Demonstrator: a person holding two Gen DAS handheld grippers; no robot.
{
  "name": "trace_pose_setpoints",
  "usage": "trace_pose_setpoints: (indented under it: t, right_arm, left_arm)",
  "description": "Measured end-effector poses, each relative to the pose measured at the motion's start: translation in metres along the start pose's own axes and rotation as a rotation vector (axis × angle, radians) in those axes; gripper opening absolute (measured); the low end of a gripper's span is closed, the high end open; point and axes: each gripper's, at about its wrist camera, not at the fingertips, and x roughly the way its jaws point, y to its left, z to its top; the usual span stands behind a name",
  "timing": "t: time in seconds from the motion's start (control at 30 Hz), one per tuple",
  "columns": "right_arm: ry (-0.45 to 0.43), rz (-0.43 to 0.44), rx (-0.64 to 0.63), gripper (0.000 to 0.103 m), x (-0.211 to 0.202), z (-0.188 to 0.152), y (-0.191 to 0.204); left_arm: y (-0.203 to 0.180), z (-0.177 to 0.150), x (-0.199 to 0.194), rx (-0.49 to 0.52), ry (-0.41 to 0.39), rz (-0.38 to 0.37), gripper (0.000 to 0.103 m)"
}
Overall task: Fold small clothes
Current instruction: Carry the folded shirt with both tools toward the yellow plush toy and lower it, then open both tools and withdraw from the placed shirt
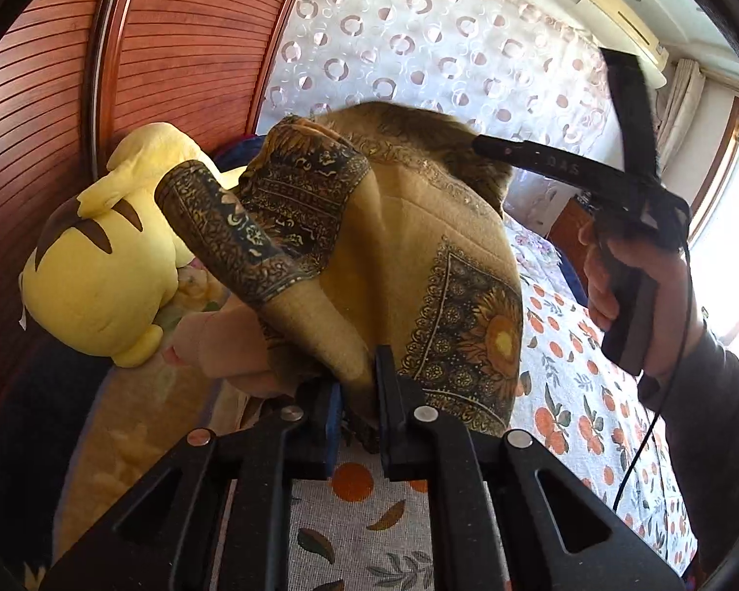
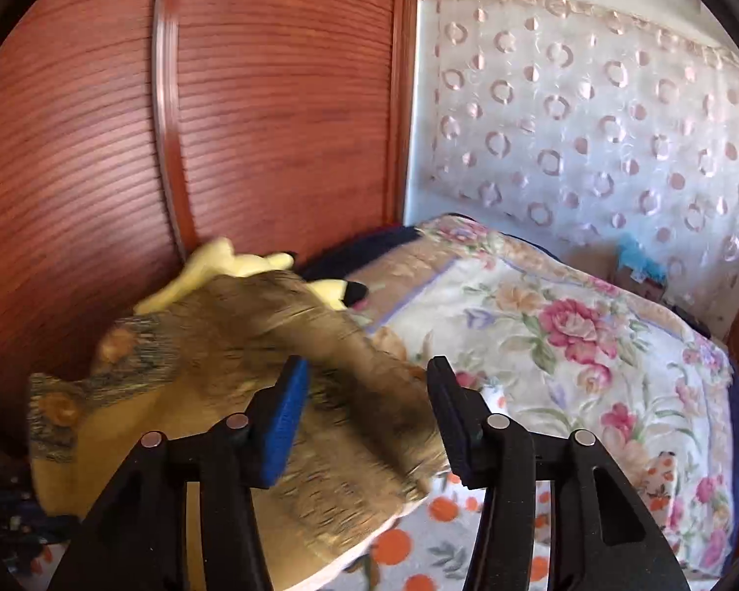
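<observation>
Pinching tan garment (image 1: pixel 409 266) – left claw (image 1: pixel 359 409) clamped | right claw (image 2: pixel 364 418) apart – cloth between, loose

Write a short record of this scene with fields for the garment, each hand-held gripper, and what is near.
garment: mustard-yellow cloth with dark ornate borders, bunched and draped over the bed
left hand-held gripper: shut on the cloth's lower edge
right hand-held gripper: open, cloth lying between its fingers
surface: orange-print bedsheet
nearby: yellow plush toy by the wooden wardrobe; floral blanket

Tan garment (image 1: pixel 409 256), dark ornate borders, bunched, hanging over orange-print sheet.
</observation>
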Motion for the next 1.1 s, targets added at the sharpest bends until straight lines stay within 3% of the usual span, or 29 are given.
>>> trace_pose_setpoints:
  t: [0.17,0.3,0.4,0.53,0.6,0.67,0.7,0.83,1.1]
  right_arm:
    - [-0.047,-0.052,-0.013,0.052,-0.008,-0.018,0.010]
    - [0.081,-0.044,0.043,0.052,0.023,-0.033,-0.001]
    - [0.144,-0.049,0.056,0.052,0.040,-0.036,-0.012]
    - [0.129,-0.026,0.101,0.052,0.026,-0.041,-0.019]
    - [0.118,-0.014,0.093,0.052,0.009,-0.045,-0.014]
    - [0.104,-0.007,0.084,0.052,-0.012,-0.052,-0.010]
    - [0.093,-0.002,0.083,0.052,-0.030,-0.058,-0.009]
    - [0.039,0.009,0.079,0.052,-0.102,-0.083,0.003]
    - [-0.061,-0.084,0.123,0.053,-0.233,-0.138,0.011]
  left_arm:
    - [-0.001,0.001,0.000,0.015,0.010,0.016,0.014]
    - [-0.004,0.002,-0.003,0.022,0.018,0.028,0.020]
    - [-0.005,0.003,-0.008,0.040,0.010,0.049,0.034]
    - [-0.010,0.000,-0.020,0.077,-0.010,0.062,0.053]
    - [-0.016,-0.002,-0.028,0.109,-0.023,0.071,0.057]
    - [-0.025,-0.004,-0.038,0.139,-0.042,0.070,0.076]
    - [-0.029,-0.004,-0.042,0.150,-0.048,0.072,0.079]
    - [-0.056,-0.010,-0.060,0.241,-0.063,0.097,0.082]
    - [-0.105,-0.026,-0.093,0.333,-0.102,0.041,0.082]
